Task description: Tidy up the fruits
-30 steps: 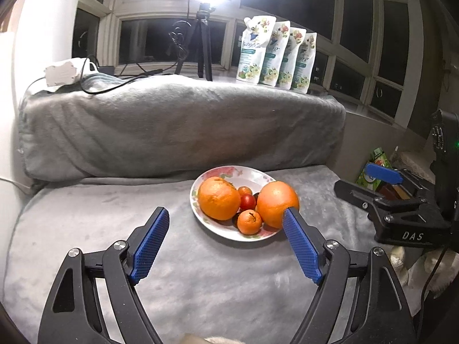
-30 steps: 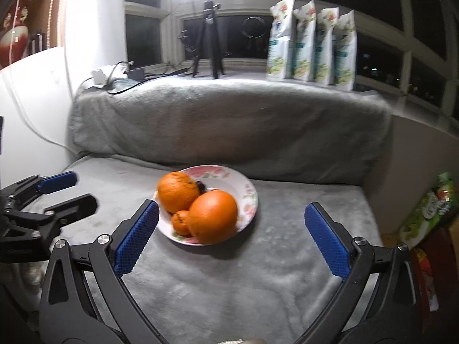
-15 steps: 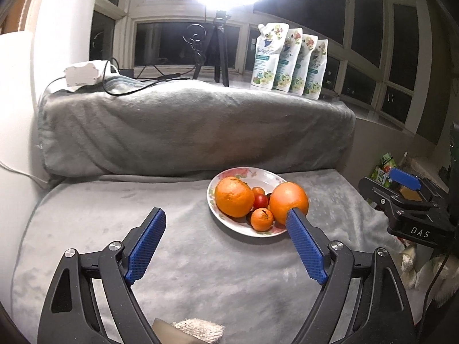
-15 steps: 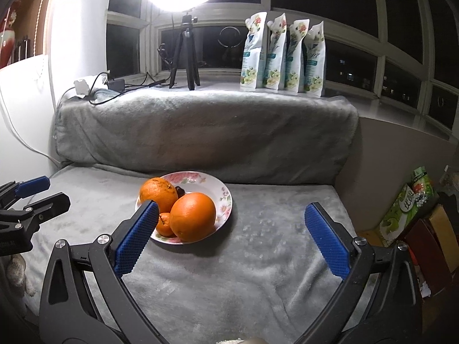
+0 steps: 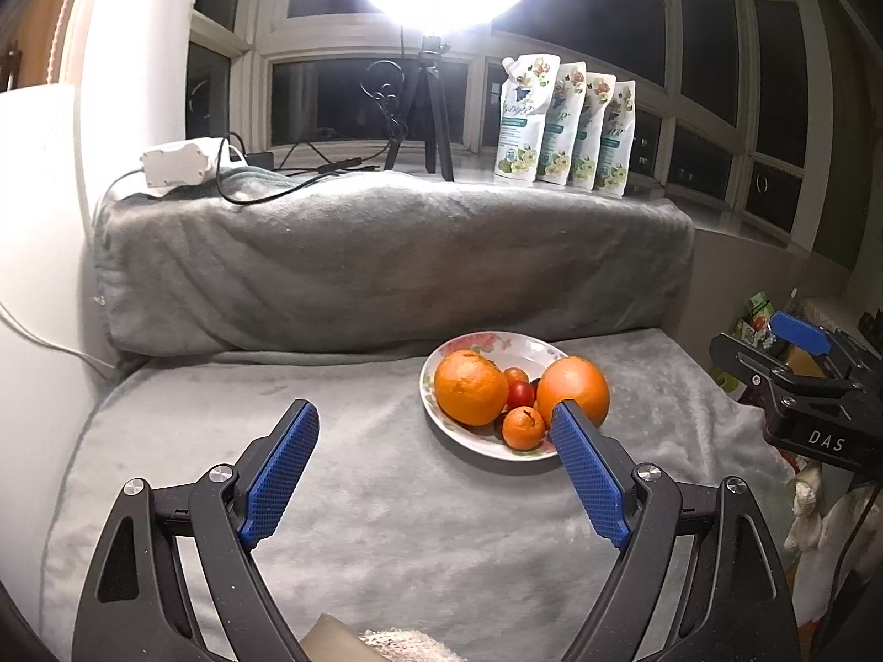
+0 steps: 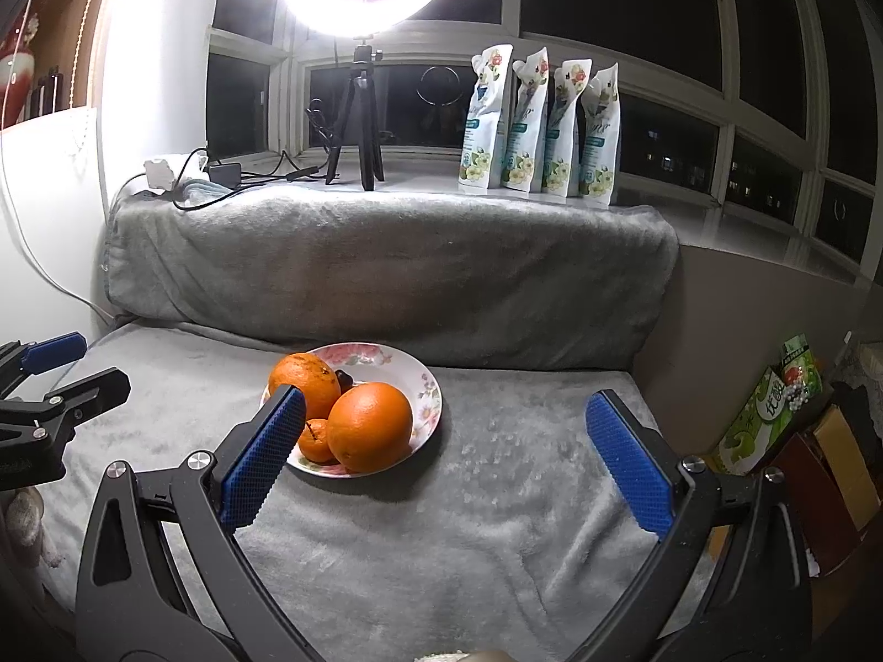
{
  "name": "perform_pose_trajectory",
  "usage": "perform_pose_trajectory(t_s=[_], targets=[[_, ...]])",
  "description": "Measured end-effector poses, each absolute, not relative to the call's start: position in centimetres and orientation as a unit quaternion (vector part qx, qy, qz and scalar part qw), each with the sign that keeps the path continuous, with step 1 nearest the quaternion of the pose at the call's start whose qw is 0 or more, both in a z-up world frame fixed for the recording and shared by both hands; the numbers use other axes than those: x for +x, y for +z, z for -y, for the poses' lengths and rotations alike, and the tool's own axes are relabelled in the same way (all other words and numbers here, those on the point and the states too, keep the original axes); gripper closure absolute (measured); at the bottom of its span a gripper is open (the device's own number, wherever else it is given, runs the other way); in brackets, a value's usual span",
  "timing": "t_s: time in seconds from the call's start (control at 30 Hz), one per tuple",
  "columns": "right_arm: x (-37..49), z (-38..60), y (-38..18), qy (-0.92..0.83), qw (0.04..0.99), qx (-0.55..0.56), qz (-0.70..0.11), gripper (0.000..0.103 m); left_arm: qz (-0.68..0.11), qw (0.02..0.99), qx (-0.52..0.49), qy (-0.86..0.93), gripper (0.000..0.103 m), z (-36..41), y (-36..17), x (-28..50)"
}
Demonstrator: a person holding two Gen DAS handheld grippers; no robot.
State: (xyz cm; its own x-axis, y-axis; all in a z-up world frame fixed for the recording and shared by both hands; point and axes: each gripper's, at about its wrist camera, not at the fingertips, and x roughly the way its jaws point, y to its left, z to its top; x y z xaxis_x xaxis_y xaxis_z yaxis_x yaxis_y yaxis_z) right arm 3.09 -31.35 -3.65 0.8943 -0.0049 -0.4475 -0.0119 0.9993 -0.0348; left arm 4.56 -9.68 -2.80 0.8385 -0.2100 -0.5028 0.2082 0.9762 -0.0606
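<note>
A floral white plate (image 5: 530, 343) (image 6: 427, 386) rests on a grey blanket and holds two large oranges (image 5: 470, 394) (image 6: 370, 426), a small mandarin (image 5: 522, 427) (image 6: 314, 440) and small red fruits (image 5: 519, 393). My left gripper (image 5: 433, 420) hovers in front of the plate, open, nothing between its blue pads. The right gripper (image 6: 444, 414) is open too, just right of the plate; its left pad overlaps the plate's near rim in the right wrist view. Each gripper shows at the edge of the other's view: right gripper (image 5: 800, 353), left gripper (image 6: 55, 375).
The grey blanket (image 5: 386, 496) covers the seat and a raised bolster (image 5: 386, 254) behind. A ring light on a tripod (image 5: 427, 110), cables, a white adapter (image 5: 176, 165) and several pouches (image 5: 563, 127) stand on the sill. Boxes and packets (image 6: 783, 408) sit past the right edge.
Both grippers have drawn back and tipped up a little, so the plate looks smaller and lower in both views. The fruits have not moved.
</note>
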Motion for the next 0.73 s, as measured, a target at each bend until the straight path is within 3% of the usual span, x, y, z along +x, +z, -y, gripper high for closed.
perform_pose_trajectory(t_s=[0.73], targets=[[3.29,31.19,-3.95,0.005,0.972,-0.017,-0.234,0.000,-0.264,0.959,-0.005,-0.106,0.016,9.32,-2.87,4.54]])
